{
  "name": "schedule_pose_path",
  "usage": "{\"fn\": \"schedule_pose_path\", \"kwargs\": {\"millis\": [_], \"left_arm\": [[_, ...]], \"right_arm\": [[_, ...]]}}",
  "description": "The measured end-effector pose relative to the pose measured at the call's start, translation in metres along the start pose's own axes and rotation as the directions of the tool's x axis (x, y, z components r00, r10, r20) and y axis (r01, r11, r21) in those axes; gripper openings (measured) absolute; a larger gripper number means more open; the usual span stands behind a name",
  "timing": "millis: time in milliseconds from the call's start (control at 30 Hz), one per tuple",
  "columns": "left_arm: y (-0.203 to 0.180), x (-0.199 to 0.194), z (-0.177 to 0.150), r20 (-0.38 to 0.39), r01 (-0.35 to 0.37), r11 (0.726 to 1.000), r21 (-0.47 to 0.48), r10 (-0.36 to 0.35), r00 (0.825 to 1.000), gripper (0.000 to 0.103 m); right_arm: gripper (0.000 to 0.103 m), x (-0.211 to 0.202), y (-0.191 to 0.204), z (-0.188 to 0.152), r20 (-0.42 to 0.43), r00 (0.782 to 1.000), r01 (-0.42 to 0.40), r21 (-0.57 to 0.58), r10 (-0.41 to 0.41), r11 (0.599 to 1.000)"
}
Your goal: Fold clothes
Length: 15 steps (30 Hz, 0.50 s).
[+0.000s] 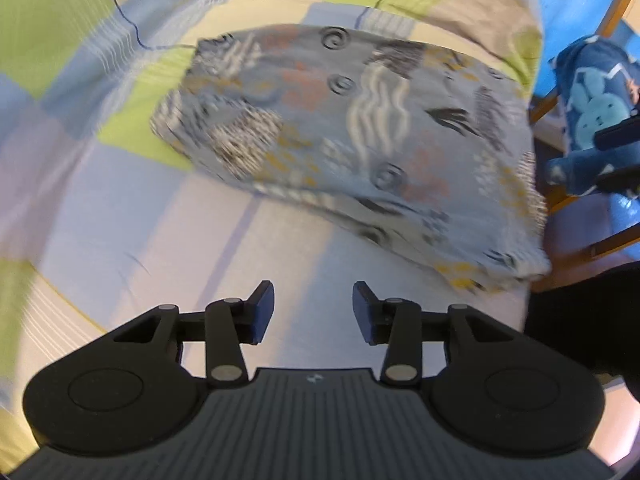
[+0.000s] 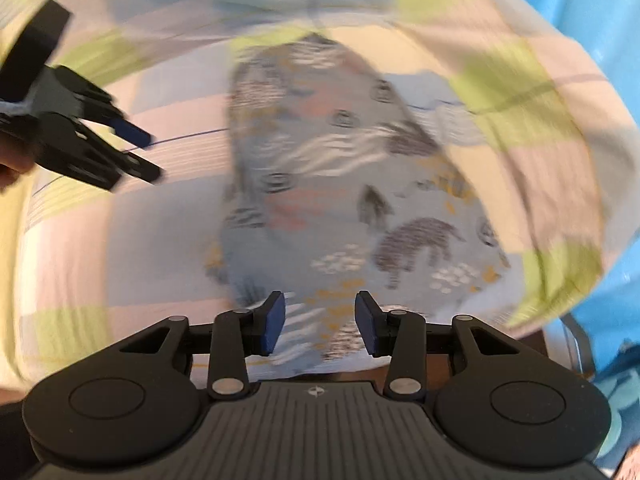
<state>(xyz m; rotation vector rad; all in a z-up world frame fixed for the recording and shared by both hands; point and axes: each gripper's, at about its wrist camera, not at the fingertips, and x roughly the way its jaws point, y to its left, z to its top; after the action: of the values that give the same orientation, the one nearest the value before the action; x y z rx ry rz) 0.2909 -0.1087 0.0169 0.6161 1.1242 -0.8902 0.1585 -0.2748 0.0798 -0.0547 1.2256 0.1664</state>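
clothes: a patterned garment point(image 1: 352, 136) lies folded on the checked bed sheet point(image 1: 80, 80). left hand-held gripper point(image 1: 313, 312) and right hand-held gripper point(image 2: 320, 322) gape wide, holding nothing. a careless brush might undo folds.

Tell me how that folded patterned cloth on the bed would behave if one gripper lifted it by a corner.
The patterned cloth is probably floppy: it lies in soft layers, so the fold would likely fall open. It looks light. On the checked bedsheet, pushing may bunch it.
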Motion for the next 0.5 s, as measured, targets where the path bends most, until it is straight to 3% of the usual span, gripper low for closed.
{"fn": "schedule_pose_path", "kwargs": {"millis": [133,233,433,500], "left_arm": [[-0.022,0.007,-0.022,0.075,0.052,0.999,-0.008,-0.051,0.996,0.044],[-0.034,0.014,-0.038,0.187,0.117,0.993,0.010,-0.117,0.975,0.051],[-0.055,0.042,-0.061,0.307,0.064,0.998,0.021,-0.067,0.949,0.051],[-0.060,0.047,-0.066,0.348,0.035,0.999,0.042,-0.047,0.936,0.051]], "right_arm": [[0.044,0.022,0.019,-0.015,0.013,1.000,-0.026,-0.141,0.029,0.990],[0.045,0.050,0.023,-0.039,0.028,0.999,-0.038,-0.265,0.047,0.963],[0.045,0.091,0.026,-0.089,0.097,0.992,-0.008,-0.554,0.074,0.832],[0.045,0.097,0.026,-0.097,0.136,0.988,0.020,-0.594,0.075,0.804]]}}
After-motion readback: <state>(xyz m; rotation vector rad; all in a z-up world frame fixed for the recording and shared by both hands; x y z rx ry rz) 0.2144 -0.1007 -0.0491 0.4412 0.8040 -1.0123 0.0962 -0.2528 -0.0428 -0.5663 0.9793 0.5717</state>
